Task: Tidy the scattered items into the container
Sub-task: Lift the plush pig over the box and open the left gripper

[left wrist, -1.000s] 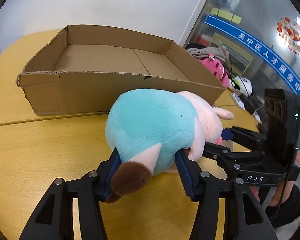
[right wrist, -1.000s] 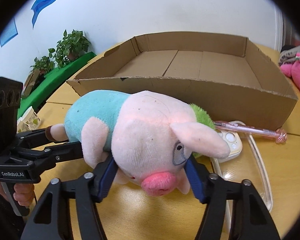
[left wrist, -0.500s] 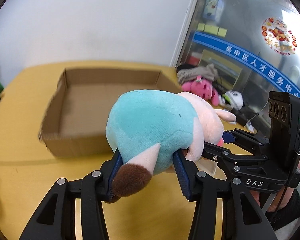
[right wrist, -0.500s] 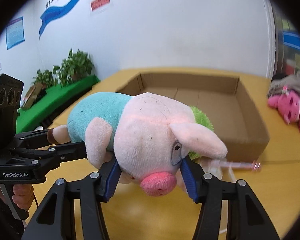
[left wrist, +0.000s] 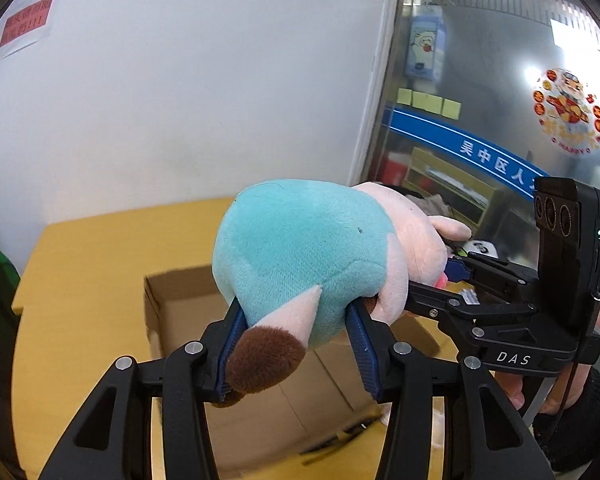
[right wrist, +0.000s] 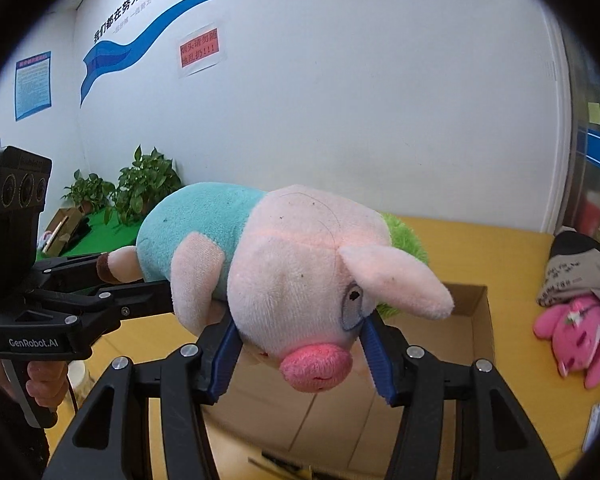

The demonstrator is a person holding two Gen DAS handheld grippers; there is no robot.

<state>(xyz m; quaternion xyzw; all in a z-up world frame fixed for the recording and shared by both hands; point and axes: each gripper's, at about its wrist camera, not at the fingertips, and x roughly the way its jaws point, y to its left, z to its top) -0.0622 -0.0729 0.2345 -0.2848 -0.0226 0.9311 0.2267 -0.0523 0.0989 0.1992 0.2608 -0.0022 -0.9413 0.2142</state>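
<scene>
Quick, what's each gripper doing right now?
Left gripper: closed on the plush pig's teal rear end.
Right gripper: closed on the plush pig's head.

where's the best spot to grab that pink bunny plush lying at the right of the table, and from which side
Take the pink bunny plush across its round body, coming from above with the gripper fingers either side. It lies flat on the table with limbs splayed, so the middle looks like the fullest, softest part. The grey cloth crowds its far side, so approach from the near side.
</scene>
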